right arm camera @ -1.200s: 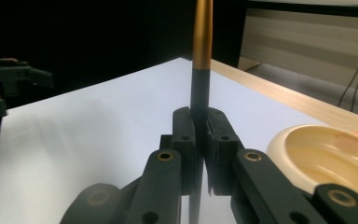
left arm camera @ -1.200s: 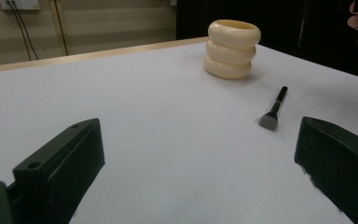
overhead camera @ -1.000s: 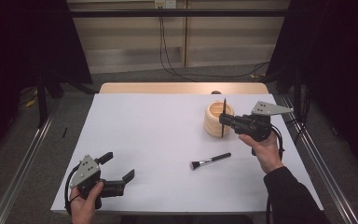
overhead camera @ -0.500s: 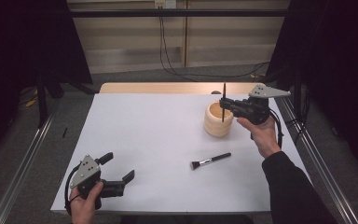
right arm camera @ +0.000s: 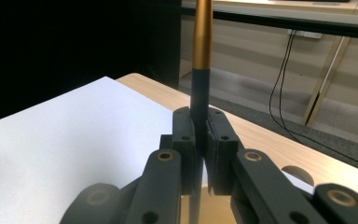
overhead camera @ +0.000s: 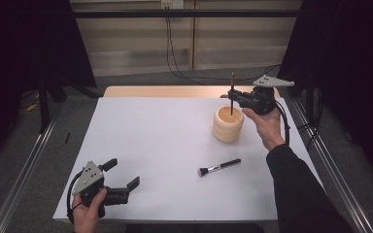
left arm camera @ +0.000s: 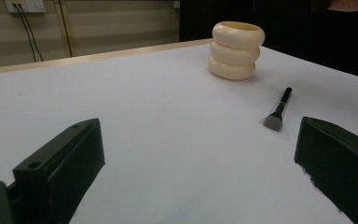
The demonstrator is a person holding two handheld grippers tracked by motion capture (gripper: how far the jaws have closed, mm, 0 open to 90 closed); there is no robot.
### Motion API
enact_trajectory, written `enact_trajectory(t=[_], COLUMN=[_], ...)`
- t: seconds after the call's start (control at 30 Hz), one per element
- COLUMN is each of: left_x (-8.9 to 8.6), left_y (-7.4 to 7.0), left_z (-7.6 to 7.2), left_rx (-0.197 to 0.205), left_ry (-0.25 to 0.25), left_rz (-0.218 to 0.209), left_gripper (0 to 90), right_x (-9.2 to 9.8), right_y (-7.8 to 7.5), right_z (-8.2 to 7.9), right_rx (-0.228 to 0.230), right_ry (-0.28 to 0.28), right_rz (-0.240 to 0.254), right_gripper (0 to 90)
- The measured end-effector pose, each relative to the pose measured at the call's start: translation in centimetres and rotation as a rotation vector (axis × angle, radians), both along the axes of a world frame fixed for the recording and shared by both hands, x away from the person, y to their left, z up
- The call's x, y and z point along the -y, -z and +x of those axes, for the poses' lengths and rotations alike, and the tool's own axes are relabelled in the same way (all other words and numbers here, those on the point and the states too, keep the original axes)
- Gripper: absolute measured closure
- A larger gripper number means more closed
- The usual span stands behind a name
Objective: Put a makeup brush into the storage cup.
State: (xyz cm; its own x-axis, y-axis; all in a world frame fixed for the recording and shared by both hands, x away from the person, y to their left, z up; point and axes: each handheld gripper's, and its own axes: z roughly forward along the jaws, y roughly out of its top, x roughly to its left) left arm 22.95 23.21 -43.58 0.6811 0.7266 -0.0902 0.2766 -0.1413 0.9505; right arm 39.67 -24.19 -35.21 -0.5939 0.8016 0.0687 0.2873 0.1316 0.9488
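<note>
The right tongs are clenched on a slim dark brush with a gold-coloured end, holding it upright right above the open mouth of the cream ribbed holder; the brush's lower end reaches down into the mouth, and whether it touches the rim or the inside cannot be told. In the right gripper view the brush stands straight up from between the pressed pads of the right tongs.

Taking the holder as the mark: it sits toward the far right of the white worktop, near the far wooden edge and not far from the right edge. A second brush, short with a fanned head, lies flat on the worktop nearer the person than the holder, apart from it, with bare white surface all round it.

The left tongs rest far from the holder, at the near left corner of the worktop, close to the near edge, released with the jaws wide apart and nothing between them. In the left gripper view the wide stretch of worktop between these tongs and the holder is bare but for the flat brush
</note>
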Motion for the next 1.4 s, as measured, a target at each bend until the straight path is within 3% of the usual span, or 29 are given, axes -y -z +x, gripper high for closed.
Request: enact_trajectory(t=[0.47,0.93,1.4], left_x=[0.0,0.0,-0.1], left_y=[0.0,0.0,0.0], left_z=[0.0,0.0,0.0], left_rx=[0.003,-0.001,0.002], left_ry=[-0.002,0.002,-0.001], left_rz=[0.0,0.002,0.004], left_gripper=[1.4,1.3,1.3], right_x=[0.2,1.0,1.3], right_y=[2.2,5.1,5.9], right_z=[0.8,0.5,0.3], right_rx=[-0.039,-0.087,-0.094], right_ry=[0.023,0.042,0.052], right_rz=[0.003,0.022,0.03], right_gripper=[83.3,83.3,83.0])
